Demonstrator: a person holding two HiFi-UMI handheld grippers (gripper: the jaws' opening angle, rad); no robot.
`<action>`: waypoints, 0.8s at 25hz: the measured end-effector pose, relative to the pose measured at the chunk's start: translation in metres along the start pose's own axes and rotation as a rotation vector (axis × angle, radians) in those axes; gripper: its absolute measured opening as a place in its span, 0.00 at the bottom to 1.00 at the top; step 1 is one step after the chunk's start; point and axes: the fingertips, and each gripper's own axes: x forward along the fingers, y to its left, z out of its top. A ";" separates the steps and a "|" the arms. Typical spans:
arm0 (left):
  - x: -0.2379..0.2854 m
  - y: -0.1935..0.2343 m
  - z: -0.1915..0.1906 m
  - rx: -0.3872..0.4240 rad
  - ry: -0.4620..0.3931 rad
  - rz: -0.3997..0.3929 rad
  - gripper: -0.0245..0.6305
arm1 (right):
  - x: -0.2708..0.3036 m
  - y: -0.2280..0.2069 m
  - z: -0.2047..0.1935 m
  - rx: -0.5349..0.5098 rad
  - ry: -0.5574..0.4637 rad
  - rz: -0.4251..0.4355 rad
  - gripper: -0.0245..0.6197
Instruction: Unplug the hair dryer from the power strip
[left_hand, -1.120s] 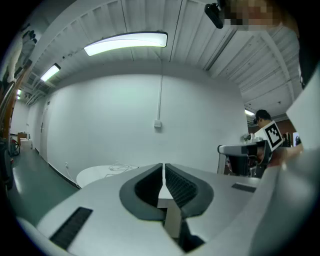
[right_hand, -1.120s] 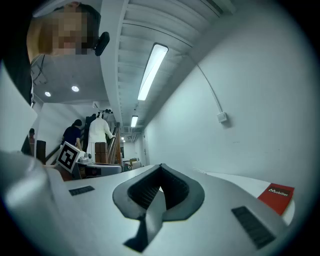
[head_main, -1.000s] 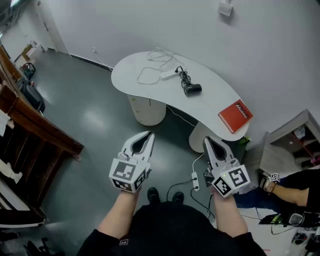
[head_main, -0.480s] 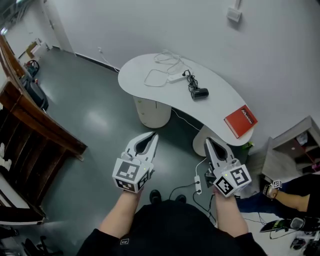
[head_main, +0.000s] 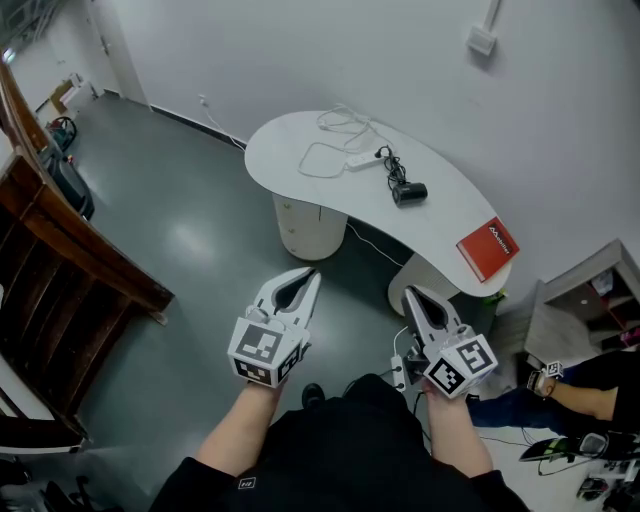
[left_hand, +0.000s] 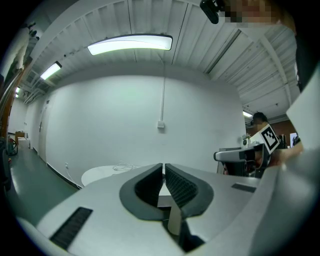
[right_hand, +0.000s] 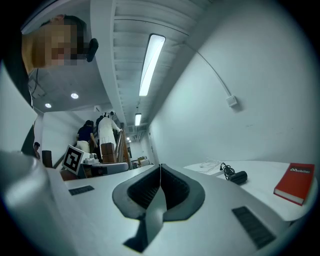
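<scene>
Across the floor, the table (head_main: 450, 228) holding hair dryer (head_main: 409, 192) and power strip (head_main: 358, 161) has shifted rightward; left gripper (head_main: 311, 273) and right gripper (head_main: 408, 293), jaws together and empty, are well short of the plug

- Open floor (head_main: 205, 235) separates the left claw (head_main: 312, 273) and right claw (head_main: 409, 293) from the worktop (head_main: 300, 150).
- On the worktop, the hair dryer (head_main: 410, 192), power strip (head_main: 362, 160) and looped cables (head_main: 325, 155) fill the middle (wall side).
- A red book (head_main: 488, 248) takes the right end.
- A wooden railing (head_main: 90, 250) bounds the left.
- A floor strip (head_main: 397, 372) with its cable lies beside the right claw.
</scene>
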 end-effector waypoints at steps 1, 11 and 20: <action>-0.001 0.003 -0.002 -0.006 0.001 0.001 0.08 | 0.001 0.001 -0.001 0.003 0.003 -0.001 0.09; 0.014 0.023 -0.016 -0.042 0.025 0.007 0.08 | 0.022 -0.020 -0.007 0.033 0.035 -0.014 0.09; 0.078 0.049 -0.023 -0.041 0.064 0.024 0.08 | 0.069 -0.071 -0.013 0.045 0.061 0.022 0.09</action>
